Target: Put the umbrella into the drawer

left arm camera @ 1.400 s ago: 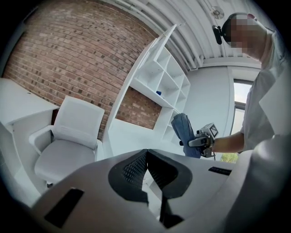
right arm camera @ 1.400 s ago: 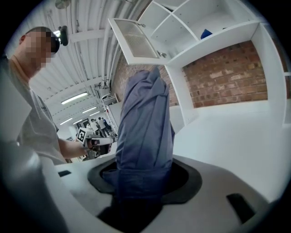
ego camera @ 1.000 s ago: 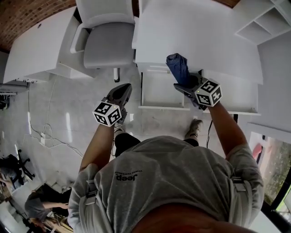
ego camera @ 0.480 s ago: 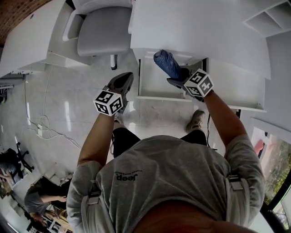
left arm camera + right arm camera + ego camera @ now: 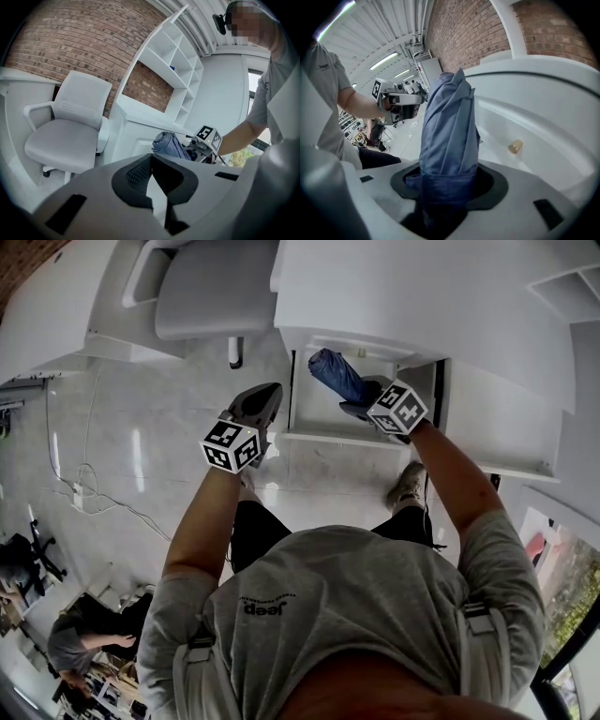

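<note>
The folded blue umbrella (image 5: 333,374) (image 5: 449,126) (image 5: 169,144) sticks out of my right gripper (image 5: 361,401) (image 5: 445,187), whose jaws are shut on its lower end. In the head view it hangs over the open white drawer (image 5: 337,439) under the desk front, tip pointing toward the back left. My left gripper (image 5: 265,395) (image 5: 151,158) hovers left of the drawer over the floor, its pads touching at the tips with nothing between them. The right gripper view shows a small tan knob (image 5: 515,146) on a white surface behind the umbrella.
A white desk (image 5: 412,296) overhangs the drawer. A grey office chair (image 5: 211,296) (image 5: 65,136) stands to its left. Cables (image 5: 84,493) lie on the glossy floor at left. White shelves (image 5: 168,61) stand against the brick wall. My foot (image 5: 405,486) is just in front of the drawer.
Both grippers have come down. The umbrella has moved from in front of the desk edge to just over the open drawer, and the left gripper has sunk beside it.
</note>
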